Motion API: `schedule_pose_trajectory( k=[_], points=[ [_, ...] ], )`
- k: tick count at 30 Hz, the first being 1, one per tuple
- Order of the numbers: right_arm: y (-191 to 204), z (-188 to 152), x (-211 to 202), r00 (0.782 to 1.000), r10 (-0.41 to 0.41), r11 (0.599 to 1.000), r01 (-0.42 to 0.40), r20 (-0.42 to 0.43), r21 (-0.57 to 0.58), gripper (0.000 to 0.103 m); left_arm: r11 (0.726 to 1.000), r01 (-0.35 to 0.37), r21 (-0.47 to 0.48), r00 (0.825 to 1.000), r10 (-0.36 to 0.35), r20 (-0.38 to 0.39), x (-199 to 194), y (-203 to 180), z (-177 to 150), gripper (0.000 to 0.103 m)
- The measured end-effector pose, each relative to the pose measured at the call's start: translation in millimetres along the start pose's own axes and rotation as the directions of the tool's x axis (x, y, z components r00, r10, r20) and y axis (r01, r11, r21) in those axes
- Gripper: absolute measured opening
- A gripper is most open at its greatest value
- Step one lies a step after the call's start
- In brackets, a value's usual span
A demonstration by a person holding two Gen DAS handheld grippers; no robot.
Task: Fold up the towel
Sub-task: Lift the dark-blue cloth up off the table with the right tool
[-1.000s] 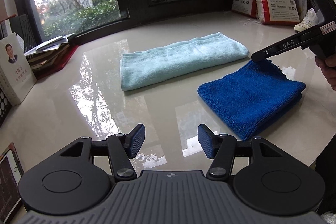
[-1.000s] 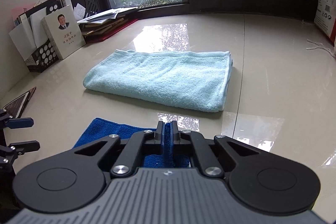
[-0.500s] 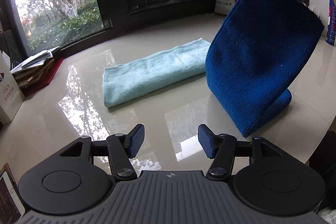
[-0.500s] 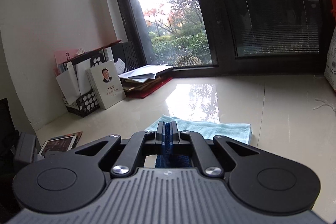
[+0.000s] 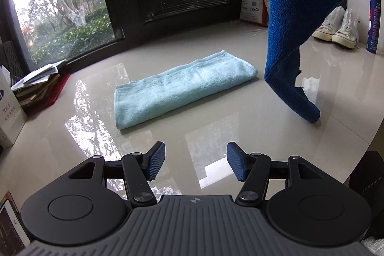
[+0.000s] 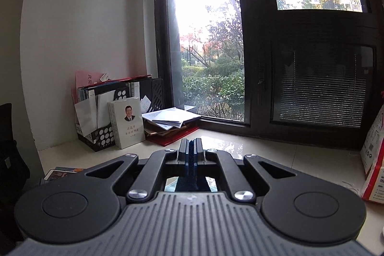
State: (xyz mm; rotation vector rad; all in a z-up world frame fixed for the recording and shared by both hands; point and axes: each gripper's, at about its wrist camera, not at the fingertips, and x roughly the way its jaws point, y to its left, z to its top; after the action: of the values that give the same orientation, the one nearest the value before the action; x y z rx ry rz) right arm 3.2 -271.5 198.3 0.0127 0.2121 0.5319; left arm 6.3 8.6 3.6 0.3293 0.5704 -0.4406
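A dark blue towel (image 5: 297, 16) hangs from above at the right of the left wrist view, its lowest corner touching the pale table (image 5: 216, 116). My right gripper (image 6: 191, 148) is shut on an edge of this blue towel (image 6: 191, 181) and holds it high above the table. A folded light blue towel (image 5: 177, 88) lies flat in the middle of the table. My left gripper (image 5: 195, 160) is open and empty, low over the table's near part, apart from both towels.
Books and papers (image 5: 36, 85) are stacked at the left by the window, with a standing white book (image 6: 127, 121) and a file holder (image 6: 100, 112). A rice bag (image 5: 254, 1), white shoes (image 5: 336, 28) and a tube (image 5: 374, 23) stand at the back right. A phone (image 5: 9, 224) lies near left.
My right gripper has lifted the blue towel from lying folded on the table to hanging high, with only its bottom corner on the surface. My left gripper stayed open and rose a little.
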Motion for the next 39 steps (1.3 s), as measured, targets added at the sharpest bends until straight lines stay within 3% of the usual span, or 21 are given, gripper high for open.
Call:
schedule_pose_trajectory(
  k=[11,22,27,39],
  points=[
    [12,28,5,0.998,0.027,0.998,-0.024,0.056,-0.061,0.004,1.0,-0.004,-0.008,1.0,0.004,0.002,-7,0,-4,0.06],
    [31,53,16,0.985,0.149,0.986,-0.141,0.086,-0.093,0.004,0.999,-0.022,-0.028,1.0,0.023,0.008,-15,10,-8,0.06],
    [41,49,14,0.98,0.194,0.976,-0.187,0.053,-0.112,0.004,0.999,-0.028,-0.03,1.0,0.028,0.008,-16,12,-9,0.06],
    [42,13,6,0.978,0.198,0.976,-0.203,-0.06,-0.084,0.004,0.999,-0.039,-0.029,0.999,0.039,0.002,-15,14,-9,0.061]
  ],
)
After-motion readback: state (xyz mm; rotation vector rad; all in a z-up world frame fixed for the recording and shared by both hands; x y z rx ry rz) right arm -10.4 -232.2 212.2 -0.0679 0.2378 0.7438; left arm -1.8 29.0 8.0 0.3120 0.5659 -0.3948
